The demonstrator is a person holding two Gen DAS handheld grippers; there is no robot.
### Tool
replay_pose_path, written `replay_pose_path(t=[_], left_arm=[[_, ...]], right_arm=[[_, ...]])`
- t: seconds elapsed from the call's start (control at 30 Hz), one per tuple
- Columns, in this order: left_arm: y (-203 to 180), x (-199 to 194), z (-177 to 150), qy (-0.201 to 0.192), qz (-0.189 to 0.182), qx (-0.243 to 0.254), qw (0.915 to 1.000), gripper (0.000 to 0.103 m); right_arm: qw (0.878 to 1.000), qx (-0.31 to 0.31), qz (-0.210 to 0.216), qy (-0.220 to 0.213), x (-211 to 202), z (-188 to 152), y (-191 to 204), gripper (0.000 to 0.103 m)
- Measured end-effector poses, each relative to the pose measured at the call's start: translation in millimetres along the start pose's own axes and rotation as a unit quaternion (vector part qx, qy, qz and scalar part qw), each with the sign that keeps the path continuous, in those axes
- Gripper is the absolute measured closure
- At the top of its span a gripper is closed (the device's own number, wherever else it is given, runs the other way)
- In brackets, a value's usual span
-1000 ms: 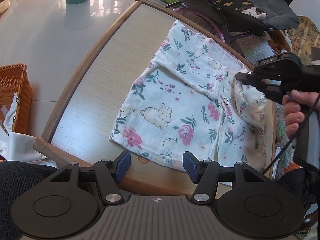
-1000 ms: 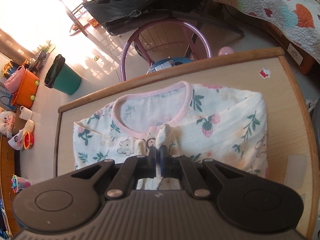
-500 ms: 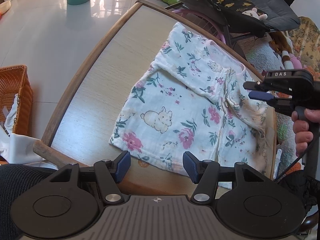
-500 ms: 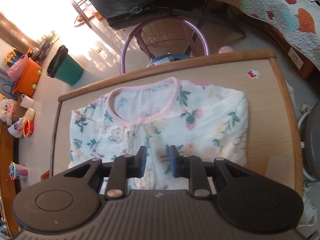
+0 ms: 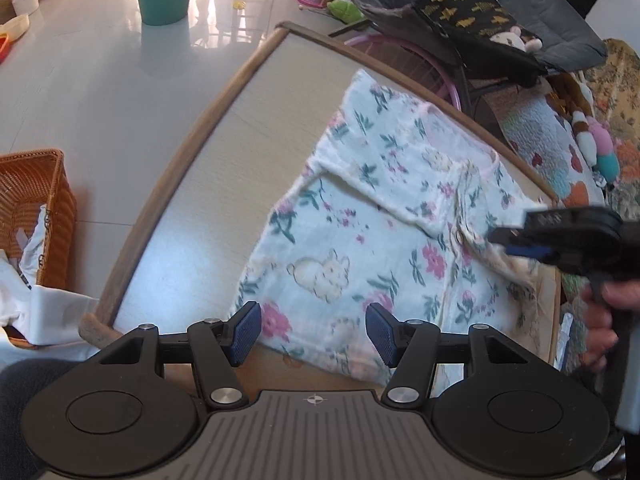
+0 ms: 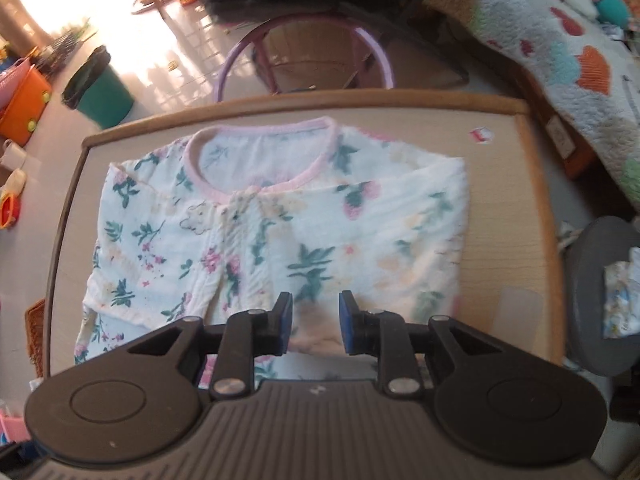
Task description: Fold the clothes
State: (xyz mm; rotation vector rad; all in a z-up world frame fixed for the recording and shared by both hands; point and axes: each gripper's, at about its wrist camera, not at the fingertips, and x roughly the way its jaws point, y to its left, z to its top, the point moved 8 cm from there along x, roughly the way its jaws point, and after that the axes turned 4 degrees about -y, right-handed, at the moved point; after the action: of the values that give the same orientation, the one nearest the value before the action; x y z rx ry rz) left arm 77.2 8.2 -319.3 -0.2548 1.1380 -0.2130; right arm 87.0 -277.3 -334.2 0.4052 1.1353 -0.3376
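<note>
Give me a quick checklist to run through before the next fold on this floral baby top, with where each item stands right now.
1. Right hand-held gripper has let go: ok. Its jaws have just been opening, and nothing is pinched between them.
2. Left hand-held gripper ready to grasp: ok, open and empty over the near hem.
3. Floral top lies wholly on the table: ok in the right wrist view, no edge seen hanging off.
4. Both sides folded in: ok, both sides look turned in over the front.
5. Fabric smooth: not ok, a raised ridge runs across the folded sleeve.
6. Layers underneath lie flat: cannot tell, hidden.
</note>
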Motion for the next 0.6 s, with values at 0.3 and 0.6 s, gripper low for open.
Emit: replay_pose_path(t=[0.3,0.6], left_arm=[[6,-6,36,-0.021,0.015,0.000,0.9997,0.043],[10,11,60,-0.040,0.006,-0.024,0.9989,0.043]], right_arm=[[0.998,0.041,-0.037,0.006,-34,-82,-60,0.069],[0.997,0.059,-0.043,0.000,-42,-132,-67,0.069]])
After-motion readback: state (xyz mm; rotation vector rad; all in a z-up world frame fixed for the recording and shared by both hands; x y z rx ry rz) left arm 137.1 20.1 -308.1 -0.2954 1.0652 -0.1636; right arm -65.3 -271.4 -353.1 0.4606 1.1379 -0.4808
